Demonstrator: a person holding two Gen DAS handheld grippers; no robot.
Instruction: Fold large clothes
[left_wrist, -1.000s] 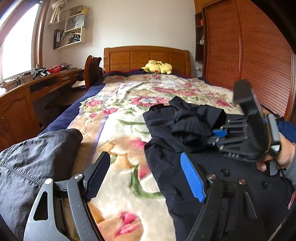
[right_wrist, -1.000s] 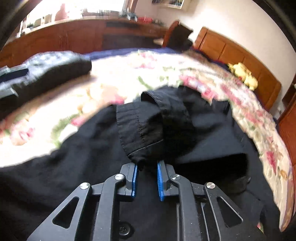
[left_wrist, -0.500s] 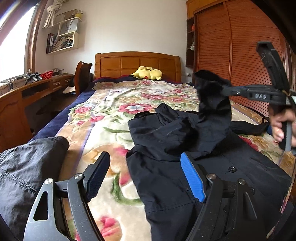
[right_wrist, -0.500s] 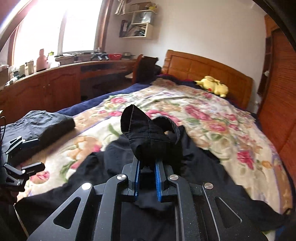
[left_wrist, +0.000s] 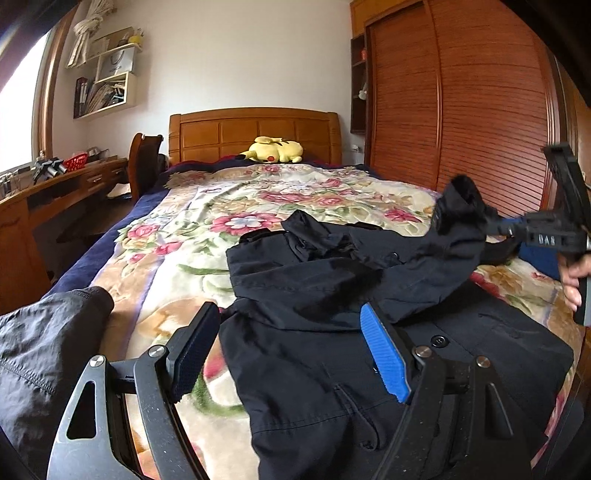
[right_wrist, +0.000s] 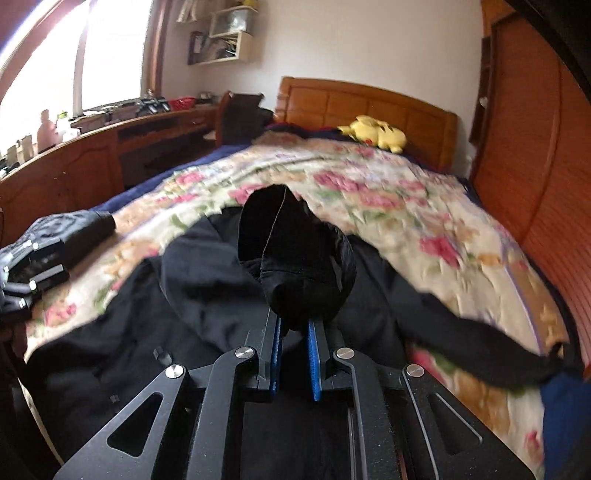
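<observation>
Left wrist view: left gripper (left_wrist: 291, 354) w/ fingers (left_wrist: 384, 356) spread wide, nothing between them, hovering over the near end of the bed (left_wrist: 118, 236). Below & ahead lies a black coat (left_wrist: 332, 295), spread on the flowered blanket (left_wrist: 258, 206), buttons showing on its front, collar end bunched toward the headboard (left_wrist: 255, 133). One sleeve (left_wrist: 454, 225) is lifted off the blanket at the right, its cuff pinched in the right gripper (left_wrist: 496, 223), which a hand (left_wrist: 576, 277) holds at the right edge. At the lower left a grey folded garment (left_wrist: 44, 339) sits on the blanket, apart from the coat. Yellow plush toy (left_wrist: 275, 149) lies by the headboard; wooden bench (left_wrist: 55, 184) w/ clutter along the left wall, chair (left_wrist: 142, 162) beside it, shelves (left_wrist: 107, 81) above, slatted wardrobe doors (left_wrist: 480, 103) on the right. Right wrist view: right gripper (right_wrist: 293, 332) fingers (right_wrist: 314, 354) closed on the sleeve (right_wrist: 295, 258), cloth bulging out past the blue pads, cuff opening facing the camera. Rest of the coat (right_wrist: 184, 295) trails down from it onto the blanket (right_wrist: 388, 206), w/ a dark strap-like piece (right_wrist: 498, 354) running off to the right. Left gripper (right_wrist: 33, 273) shows at the left edge, next to the grey garment (right_wrist: 74, 225). Plush toy (right_wrist: 373, 134) & headboard (right_wrist: 369, 103) at the far end; picture is blurred.
</observation>
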